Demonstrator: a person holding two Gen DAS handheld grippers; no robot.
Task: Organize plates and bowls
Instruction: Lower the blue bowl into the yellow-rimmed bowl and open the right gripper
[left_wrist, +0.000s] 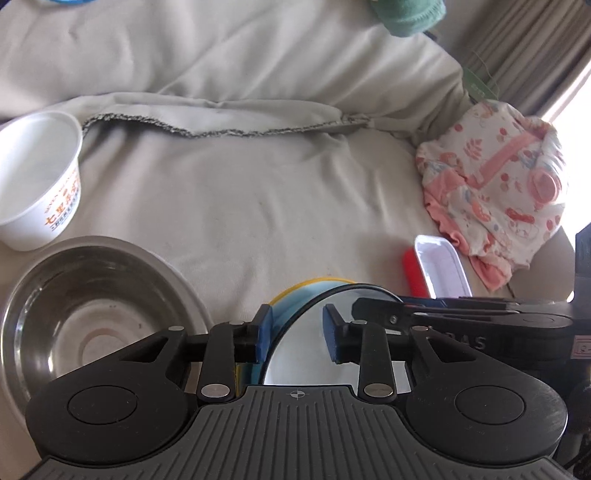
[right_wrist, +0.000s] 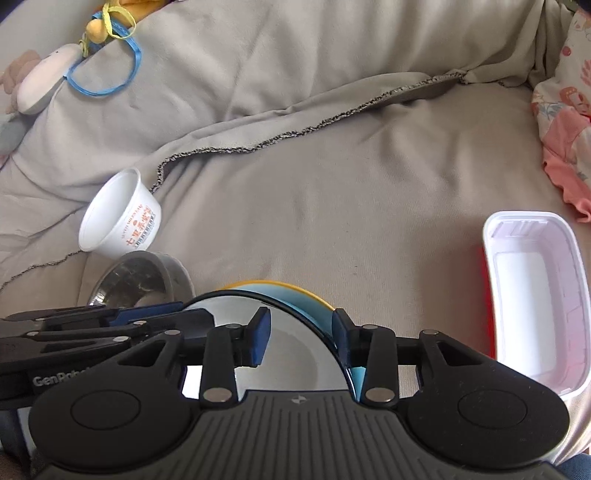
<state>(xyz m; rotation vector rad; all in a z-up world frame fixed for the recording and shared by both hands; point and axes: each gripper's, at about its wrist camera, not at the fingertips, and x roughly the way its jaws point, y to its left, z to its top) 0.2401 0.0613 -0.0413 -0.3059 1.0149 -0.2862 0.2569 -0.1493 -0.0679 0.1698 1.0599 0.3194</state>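
Presently both grippers straddle opposite rim edges of a nested stack of bowls on a grey cloth-covered surface (right_wrist: 332, 192). The left gripper (left_wrist: 297, 332) has its jaws parted around the stack's left rim; the right gripper (right_wrist: 301, 334) has its jaws parted around the right rim. The stack shows a white bowl (right_wrist: 295, 365) inside a blue bowl (left_wrist: 291, 302), with a yellow rim (right_wrist: 280, 284) outermost. A steel bowl (left_wrist: 92, 314) sits just left, a white paper cup (left_wrist: 40, 177) beyond it, and a white rectangular tray (right_wrist: 535, 295) lies to the right.
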